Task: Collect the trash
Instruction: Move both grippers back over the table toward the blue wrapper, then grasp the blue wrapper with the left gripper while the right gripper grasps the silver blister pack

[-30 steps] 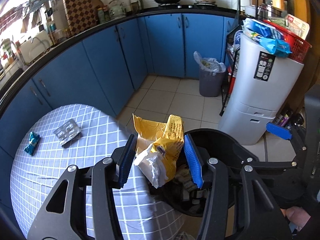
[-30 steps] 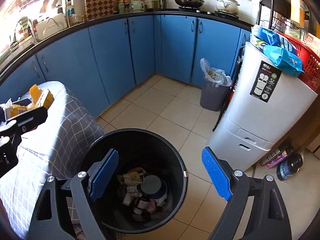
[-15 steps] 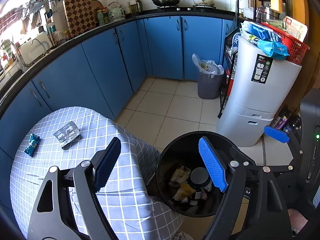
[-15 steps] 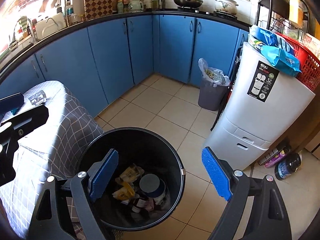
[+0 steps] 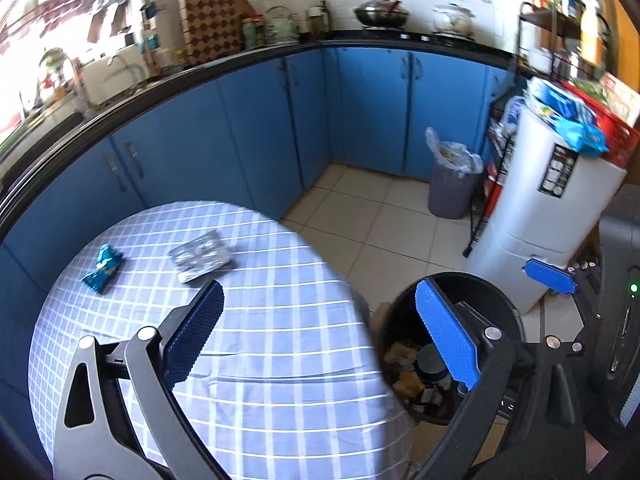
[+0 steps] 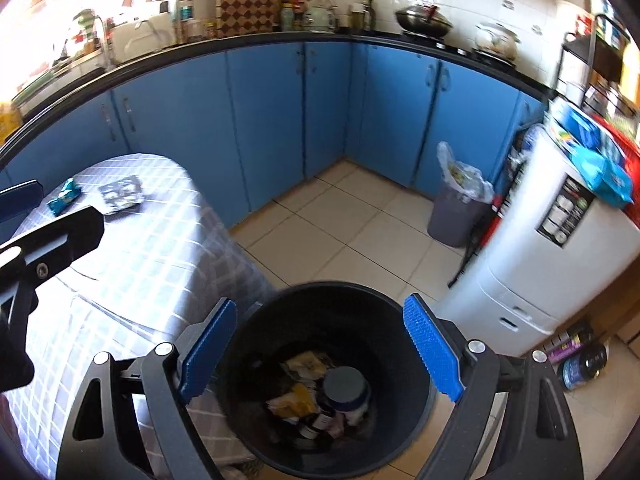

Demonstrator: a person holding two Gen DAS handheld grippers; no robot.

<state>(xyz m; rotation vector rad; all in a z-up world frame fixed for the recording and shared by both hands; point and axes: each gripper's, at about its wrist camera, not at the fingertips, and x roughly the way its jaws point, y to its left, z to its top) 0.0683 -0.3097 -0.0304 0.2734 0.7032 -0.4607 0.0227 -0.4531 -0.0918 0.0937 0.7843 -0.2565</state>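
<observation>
Two bits of trash on the checked worktop [image 5: 280, 320]: a blister pack [image 5: 202, 256] and, just beside it toward the far edge, a small blue wrapper [image 5: 102, 266], both lying flat. Left gripper [image 5: 320, 336] over the near part of the worktop, jaws released and empty. Right gripper [image 6: 320, 354] above the black bin [image 6: 412, 312], jaws likewise spread wide, nothing between them. Bin beside the worktop, already holding wrappers and a jar or two. Likely next: a reach with the left for the blister pack. Risks, as judged from here: a flat foil pack offering little edge to pinch, so apt to skid across the cloth or bunch the fabric into the jaws instead; the cloth dragged along and the wrapper tipped off the worktop; a light wrapper slipping free on the way over and landing on the floor short of the bin rim.
</observation>
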